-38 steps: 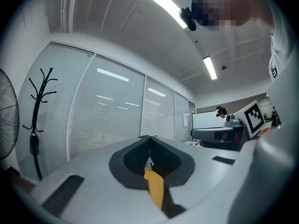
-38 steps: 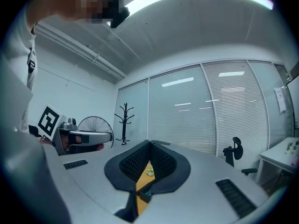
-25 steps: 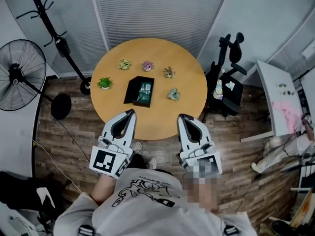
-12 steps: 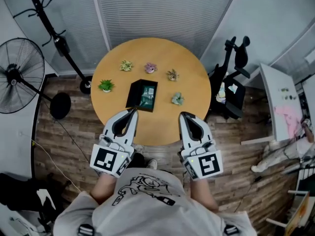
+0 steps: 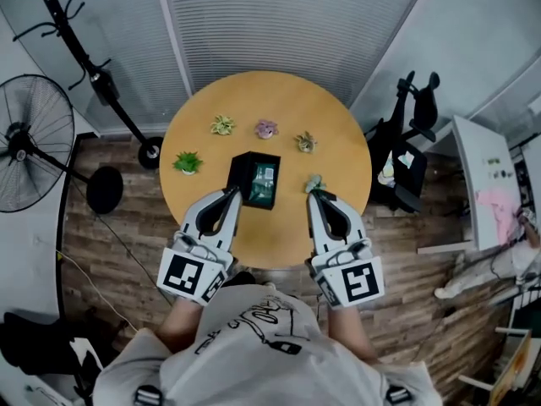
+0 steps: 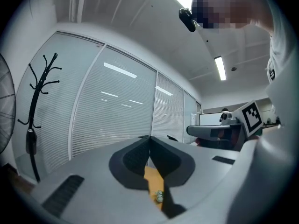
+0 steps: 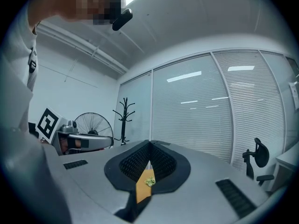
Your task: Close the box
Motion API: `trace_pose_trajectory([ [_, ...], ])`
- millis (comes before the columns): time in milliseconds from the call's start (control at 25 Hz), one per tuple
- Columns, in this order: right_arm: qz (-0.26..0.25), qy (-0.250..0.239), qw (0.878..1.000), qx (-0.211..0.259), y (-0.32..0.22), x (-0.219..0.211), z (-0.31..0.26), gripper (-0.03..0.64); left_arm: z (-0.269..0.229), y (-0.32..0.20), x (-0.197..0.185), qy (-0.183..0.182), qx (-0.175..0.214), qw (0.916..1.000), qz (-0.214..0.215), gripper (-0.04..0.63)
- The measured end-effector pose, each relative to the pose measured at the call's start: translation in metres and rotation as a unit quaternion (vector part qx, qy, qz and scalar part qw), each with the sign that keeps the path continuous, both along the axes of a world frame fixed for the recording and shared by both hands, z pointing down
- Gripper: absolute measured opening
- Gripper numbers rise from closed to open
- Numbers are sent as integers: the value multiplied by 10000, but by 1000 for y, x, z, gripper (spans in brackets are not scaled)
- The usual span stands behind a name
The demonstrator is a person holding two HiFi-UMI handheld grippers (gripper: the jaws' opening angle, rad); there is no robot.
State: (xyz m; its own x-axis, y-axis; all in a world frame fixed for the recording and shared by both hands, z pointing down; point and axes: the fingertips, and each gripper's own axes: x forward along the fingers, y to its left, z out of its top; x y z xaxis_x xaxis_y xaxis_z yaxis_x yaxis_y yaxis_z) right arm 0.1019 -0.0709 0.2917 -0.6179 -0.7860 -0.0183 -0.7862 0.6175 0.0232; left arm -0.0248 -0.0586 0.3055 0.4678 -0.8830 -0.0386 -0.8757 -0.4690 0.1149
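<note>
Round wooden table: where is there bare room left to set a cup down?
The round wooden table is bare along its far edge, beyond the row of small potted plants, and along the near edge between the left tongs and right tongs. The middle is crowded: plants surround the open black box on three sides.

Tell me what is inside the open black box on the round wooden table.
A greenish item lies inside the black box; too small to identify. Anything beneath it is covered.
</note>
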Motion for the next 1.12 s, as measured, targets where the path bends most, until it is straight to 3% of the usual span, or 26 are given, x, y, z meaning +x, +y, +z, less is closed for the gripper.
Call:
trace_pose_trajectory([
  [480,208,56,9998,15,-56,-45,6,15,12,-60,-38,74,-34,9996,270,8],
  [1120,397,134,9991,79,-80,-52,7,15,40,-90,-47,83,-129,9989,452,8],
])
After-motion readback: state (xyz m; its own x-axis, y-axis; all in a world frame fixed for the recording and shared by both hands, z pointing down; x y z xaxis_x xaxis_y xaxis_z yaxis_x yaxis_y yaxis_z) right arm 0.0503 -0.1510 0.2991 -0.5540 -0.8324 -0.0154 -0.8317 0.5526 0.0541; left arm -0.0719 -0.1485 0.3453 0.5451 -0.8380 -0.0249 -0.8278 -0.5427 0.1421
